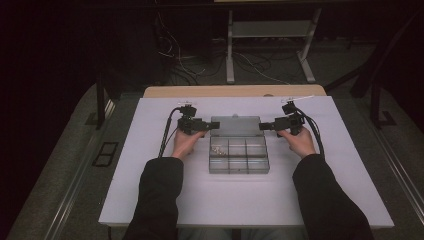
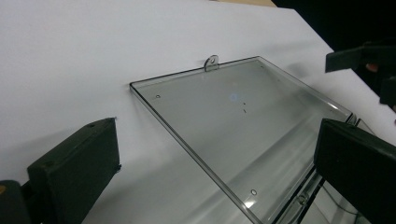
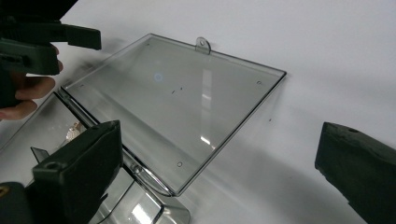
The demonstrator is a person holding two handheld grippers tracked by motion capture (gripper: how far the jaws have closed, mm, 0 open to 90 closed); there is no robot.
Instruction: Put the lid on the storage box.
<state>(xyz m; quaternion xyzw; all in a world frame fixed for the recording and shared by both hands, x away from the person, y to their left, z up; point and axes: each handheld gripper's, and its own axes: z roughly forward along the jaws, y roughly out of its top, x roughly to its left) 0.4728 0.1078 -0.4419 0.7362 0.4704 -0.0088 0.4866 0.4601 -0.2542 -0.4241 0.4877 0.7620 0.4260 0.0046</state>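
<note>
The clear compartment box [image 1: 239, 155] lies at frame centre on the white tabletop [image 1: 150, 195], its lid [image 1: 235, 125] folded flat. The left gripper [image 1: 212, 125] and right gripper [image 1: 264, 126] flank the lid, both released and grasping nothing.

**Both grippers level, jaws spread**

Your forearms come in from below in dark sleeves, well apart. Your left hand [image 1: 184, 144] holds the left gripper [image 1: 209, 125] pointing inward to the right, its jaws spread wide. Your right hand [image 1: 300, 141] holds the right gripper [image 1: 263, 126] pointing inward to the left, jaws equally wide. The two tips face each other.
</note>
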